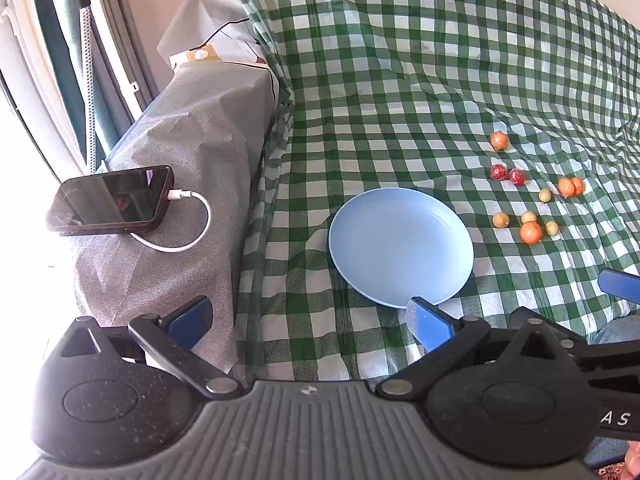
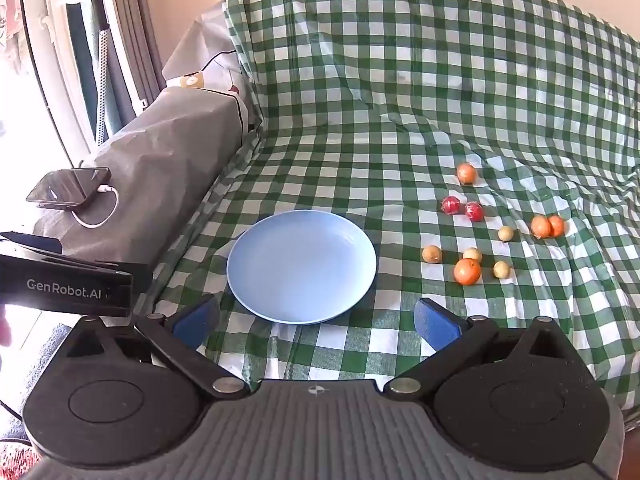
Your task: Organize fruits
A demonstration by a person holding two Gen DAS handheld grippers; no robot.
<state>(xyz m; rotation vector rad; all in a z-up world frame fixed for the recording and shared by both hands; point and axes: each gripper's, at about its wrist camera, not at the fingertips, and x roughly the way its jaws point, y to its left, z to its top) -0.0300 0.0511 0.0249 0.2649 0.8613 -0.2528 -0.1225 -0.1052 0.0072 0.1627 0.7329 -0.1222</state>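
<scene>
Right of the plate [image 2: 256, 240] on the sofa cloth [image 2: 360, 120], small round fruits [image 2: 467, 271] look light, prone to rolling, best pinched across the middle; both grippers [image 2: 316, 320] are held apart, empty

A round light-blue plate [image 2: 302, 266] lies flat and bare on the checked cloth. To its right, small orange, red and pale-yellow fruits [image 2: 467, 271] lie scattered.

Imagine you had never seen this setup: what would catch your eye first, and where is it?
The empty blue plate sits mid-scene on the green checked cloth. To its right lie scattered small fruits, among them a large orange one and two red ones. A charging phone rests on the grey-covered armrest at left.
</scene>
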